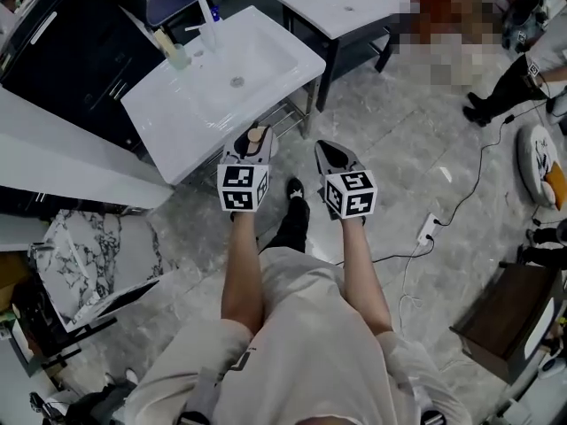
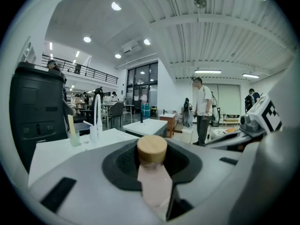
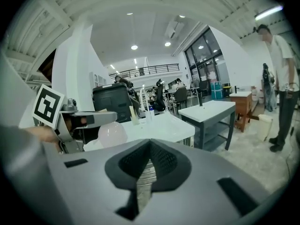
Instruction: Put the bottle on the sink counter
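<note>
A pale pink bottle [image 2: 155, 186] with a round wooden cap [image 1: 257, 135] stands upright between the jaws of my left gripper [image 2: 152, 168], which is shut on it. In the head view the left gripper [image 1: 252, 149] hovers over the near right corner of the white sink counter [image 1: 173, 127]. My right gripper [image 1: 333, 155] hangs beside it over the floor, with its jaws shut and nothing in them [image 3: 149, 165]. The right gripper view shows the bottle's rounded body [image 3: 111, 134] held in the left gripper.
On the counter a faucet [image 1: 205, 11] and a cup with a brush [image 1: 177, 56] stand behind the basin [image 1: 237, 65]. A second white table [image 1: 341, 3] is behind. A black cabinet [image 1: 71, 51], a marble slab [image 1: 97, 255], floor cables and a power strip [image 1: 428, 228] surround me.
</note>
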`<state>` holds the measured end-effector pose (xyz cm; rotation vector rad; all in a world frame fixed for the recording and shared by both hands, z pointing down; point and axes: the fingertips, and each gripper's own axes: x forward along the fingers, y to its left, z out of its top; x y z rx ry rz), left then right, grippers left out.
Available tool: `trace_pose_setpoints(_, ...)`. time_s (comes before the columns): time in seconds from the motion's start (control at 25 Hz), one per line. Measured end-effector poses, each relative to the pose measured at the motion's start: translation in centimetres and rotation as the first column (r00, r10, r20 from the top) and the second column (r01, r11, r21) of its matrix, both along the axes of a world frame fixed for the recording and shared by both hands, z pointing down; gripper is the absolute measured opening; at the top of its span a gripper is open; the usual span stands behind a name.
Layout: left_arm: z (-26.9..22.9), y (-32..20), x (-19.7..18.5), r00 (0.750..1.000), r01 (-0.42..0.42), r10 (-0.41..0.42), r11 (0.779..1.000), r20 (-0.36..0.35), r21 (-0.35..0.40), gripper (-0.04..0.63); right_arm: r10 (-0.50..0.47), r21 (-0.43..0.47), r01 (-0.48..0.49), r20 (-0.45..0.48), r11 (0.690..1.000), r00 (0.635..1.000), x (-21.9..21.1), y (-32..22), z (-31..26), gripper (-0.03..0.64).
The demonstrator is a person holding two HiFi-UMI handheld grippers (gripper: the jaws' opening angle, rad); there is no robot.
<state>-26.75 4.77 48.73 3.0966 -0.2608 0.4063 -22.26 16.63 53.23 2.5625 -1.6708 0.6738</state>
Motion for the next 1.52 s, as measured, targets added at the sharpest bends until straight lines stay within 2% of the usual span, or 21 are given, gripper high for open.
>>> trace_pose_setpoints(0.32,-0.8,-3.6,8.8,1.0,0.003,-0.002,1.0,0.012,-0.016,0.113,-0.048,-0.04,0.049,0.004,0.998,0.999,7.2,-3.6,-0.1,0.005)
trace_pose_setpoints(0.92,-1.8,-9.3,22.0,1.0,-0.009,0.008,1.0,-0.005,-0.025,0.112,0.049,-0.012,-0.049,0.024,0.999,0.999,22.4,-5.8,-0.3,0.005)
trace_pose_setpoints(1.24,-1.8,-10.9,24.3,1.0,-0.012,0.012,1.0,0.027,-0.009,0.114,0.064,0.054,-0.068,0.067,0.996,0.996,26.8,-8.7,-0.1,0.005)
trace_pose_setpoints(1.52,0.2,-13.5,25.2,0.997,0.018,-0.013,0.998,0.078,-0.062,0.114,-0.054,0.056,0.049,0.095,0.997,0.994,28.2,-14.4,1.0,0.005)
